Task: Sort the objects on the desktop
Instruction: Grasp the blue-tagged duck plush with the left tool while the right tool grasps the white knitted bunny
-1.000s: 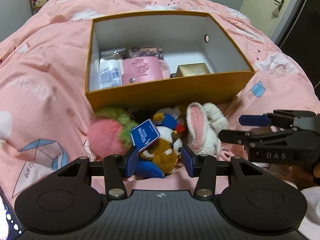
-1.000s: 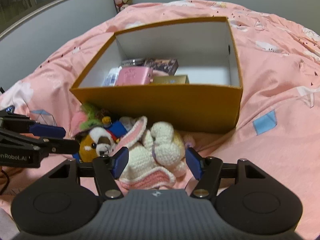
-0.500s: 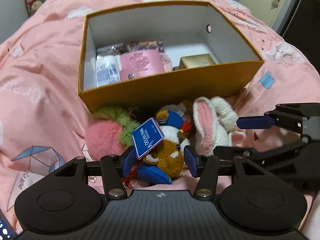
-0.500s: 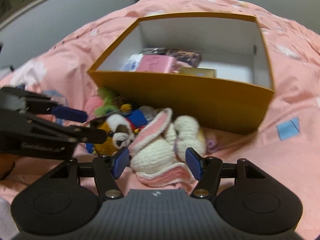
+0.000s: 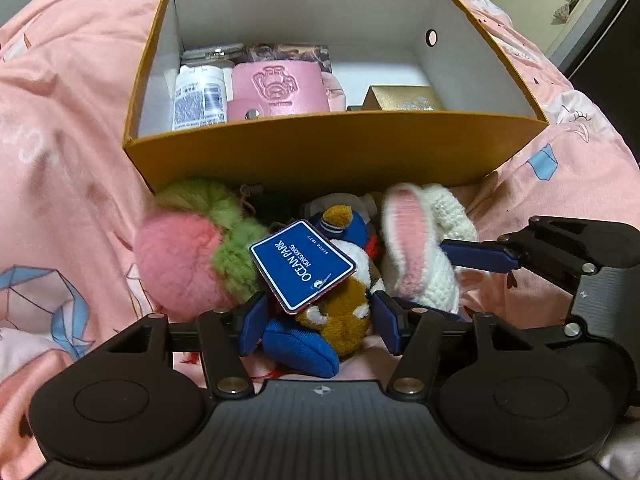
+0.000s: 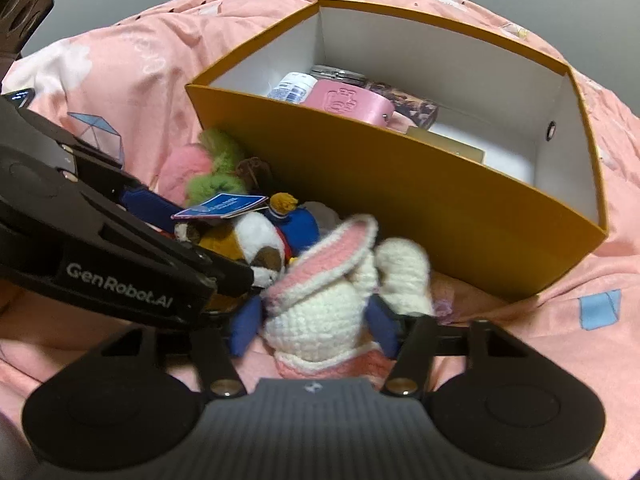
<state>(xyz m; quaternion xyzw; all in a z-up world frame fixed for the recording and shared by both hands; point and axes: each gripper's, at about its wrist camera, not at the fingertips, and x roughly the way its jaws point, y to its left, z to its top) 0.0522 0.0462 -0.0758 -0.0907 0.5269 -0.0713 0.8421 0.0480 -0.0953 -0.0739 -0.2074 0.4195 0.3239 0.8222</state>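
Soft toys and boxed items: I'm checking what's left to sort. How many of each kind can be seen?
Soft toys outside the box, on the bedspread: 3 (pink-and-green pompom, brown-and-white plush with blue tag, crocheted white bunny)
Items inside the orange box: 5 (white tube, pink wallet, gold box, patterned flat box, metallic case)
Total: 8

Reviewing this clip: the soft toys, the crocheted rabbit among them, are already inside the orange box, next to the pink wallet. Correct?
Not quite. The soft toys, the crocheted rabbit among them, lie outside the orange box, on the pink bedding in front of its near wall. The pink wallet is inside. The left wrist view shows it.
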